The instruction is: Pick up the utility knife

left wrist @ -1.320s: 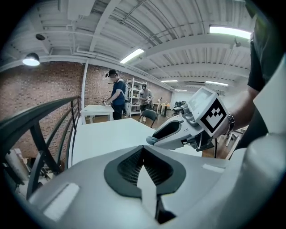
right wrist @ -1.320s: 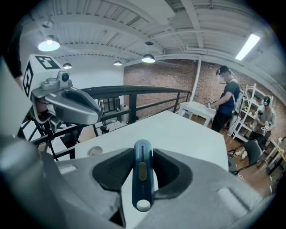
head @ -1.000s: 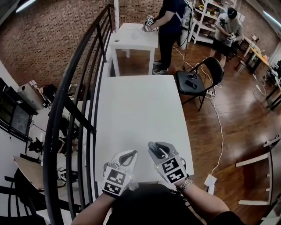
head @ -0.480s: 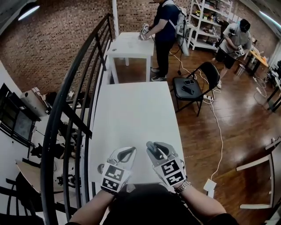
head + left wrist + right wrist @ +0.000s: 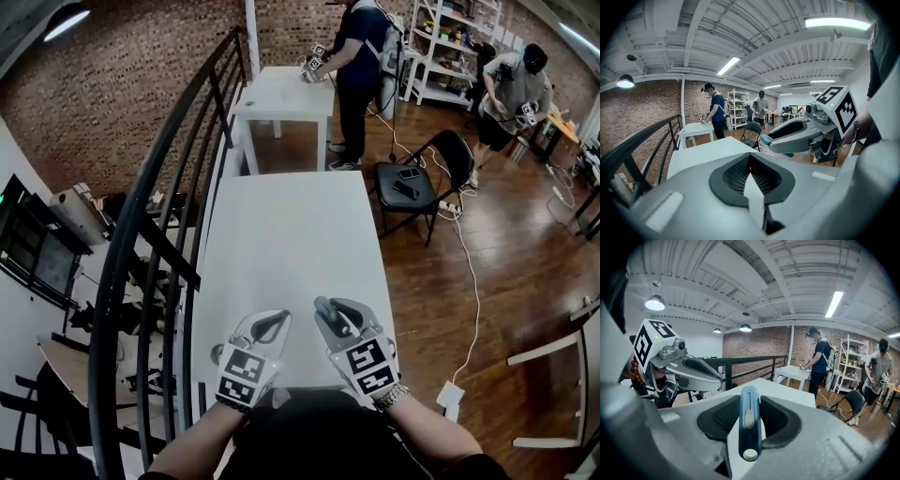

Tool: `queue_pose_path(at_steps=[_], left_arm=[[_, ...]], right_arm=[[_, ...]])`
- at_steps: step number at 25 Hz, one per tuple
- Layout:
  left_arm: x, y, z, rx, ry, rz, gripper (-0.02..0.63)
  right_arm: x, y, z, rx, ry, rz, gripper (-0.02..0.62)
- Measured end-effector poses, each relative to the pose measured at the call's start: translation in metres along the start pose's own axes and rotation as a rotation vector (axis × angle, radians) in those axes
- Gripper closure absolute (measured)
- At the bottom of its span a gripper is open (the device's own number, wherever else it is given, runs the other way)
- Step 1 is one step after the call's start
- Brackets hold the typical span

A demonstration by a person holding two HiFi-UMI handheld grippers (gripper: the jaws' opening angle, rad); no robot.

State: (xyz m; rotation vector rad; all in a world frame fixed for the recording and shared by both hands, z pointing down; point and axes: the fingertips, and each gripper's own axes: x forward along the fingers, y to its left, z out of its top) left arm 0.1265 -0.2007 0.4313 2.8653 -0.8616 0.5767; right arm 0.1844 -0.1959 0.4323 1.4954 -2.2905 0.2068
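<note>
A blue utility knife (image 5: pixel 749 427) with a pale slider stands between the pads of my right gripper (image 5: pixel 750 399), which is shut on it. In the head view that gripper (image 5: pixel 330 314) hangs over the near edge of the long white table (image 5: pixel 281 234), and the knife's tip (image 5: pixel 323 306) pokes out past its jaws. My left gripper (image 5: pixel 272 323) hovers beside it on the left, its jaws together with nothing in them. The left gripper view looks along its own closed jaws (image 5: pixel 750 157) and shows the right gripper (image 5: pixel 787 136) with the knife's teal end (image 5: pixel 774 138).
A black stair railing (image 5: pixel 159 234) runs along the table's left side. A black folding chair (image 5: pixel 422 178) stands at the right, with a cable across the wooden floor. A second white table (image 5: pixel 281 94) stands behind, with a person (image 5: pixel 361 56) at it. Another person (image 5: pixel 511 89) stands at the back right.
Both grippers stay side by side over the near table edge, a touch higher than before. The knife stays in the right jaws. The person at the back right has walked further right.
</note>
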Motion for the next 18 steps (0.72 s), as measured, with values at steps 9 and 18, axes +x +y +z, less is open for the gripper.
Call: queue_pose_path(at_steps=[9,18], left_arm=[[-0.0039,-0.0026,-0.0032,-0.021,-0.002,0.003,0.589],[-0.0101,0.0006,-0.0023,-0.021,-0.009,0.016,0.589]], right_arm=[[-0.0041,0.0013,0.0020,0.000,-0.012,-0.002,0.469],[-0.0061,0.0047,0.0071,-0.009,-0.019,-0.003,0.469]])
